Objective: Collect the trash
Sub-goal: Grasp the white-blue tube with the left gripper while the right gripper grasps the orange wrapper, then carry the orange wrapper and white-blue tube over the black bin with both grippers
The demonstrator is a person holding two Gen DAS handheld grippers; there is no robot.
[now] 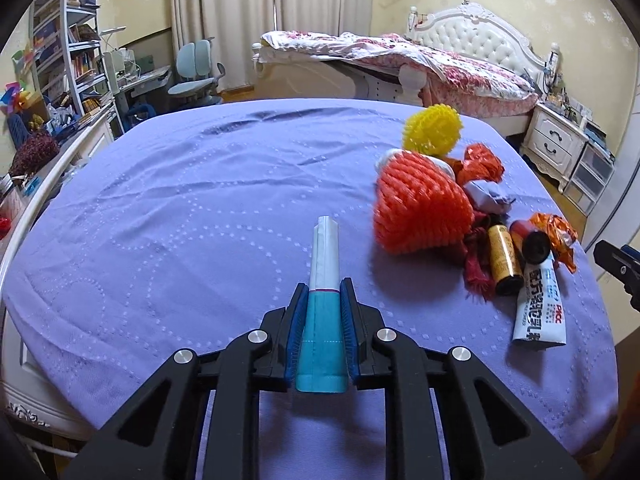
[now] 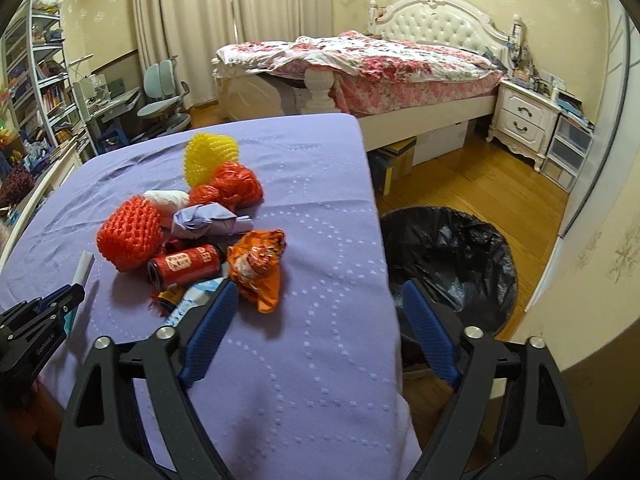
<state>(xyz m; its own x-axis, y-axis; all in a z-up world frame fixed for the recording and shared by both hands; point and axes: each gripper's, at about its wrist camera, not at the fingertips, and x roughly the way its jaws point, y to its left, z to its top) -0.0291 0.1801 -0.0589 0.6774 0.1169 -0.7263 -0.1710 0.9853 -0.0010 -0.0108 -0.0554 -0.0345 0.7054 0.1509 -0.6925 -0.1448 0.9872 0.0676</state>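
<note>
The worktop (image 2: 312,184) under its purple cloth fills most of both views, with a bed (image 2: 400,60) and a nightstand (image 2: 520,116) behind it and a bookshelf (image 1: 68,48) off to the left. On the wood floor, just beside the worktop's right edge, stands a bin lined with a black bag (image 2: 452,248) — nothing lies between it and the worktop edge.

The trash sits heaped near that edge: an orange foam net (image 2: 130,232), a yellow foam net (image 2: 210,152) behind it, a crumpled red bag (image 2: 232,184), a wad of purple paper (image 2: 208,220), an orange wrapper (image 2: 256,268), a red can (image 2: 184,266) on its side, and a white tube (image 1: 540,308) beside a small gold bottle (image 1: 505,260).

The left tool (image 1: 323,292) is clenched on a teal-and-white tube (image 1: 323,280), which pokes forward past its fingers, apart from the heap.

The right tool (image 2: 320,300) is released, nothing between its blue pads (image 2: 212,328) — the left one overlaps the heap's near edge, the right one the bin.
</note>
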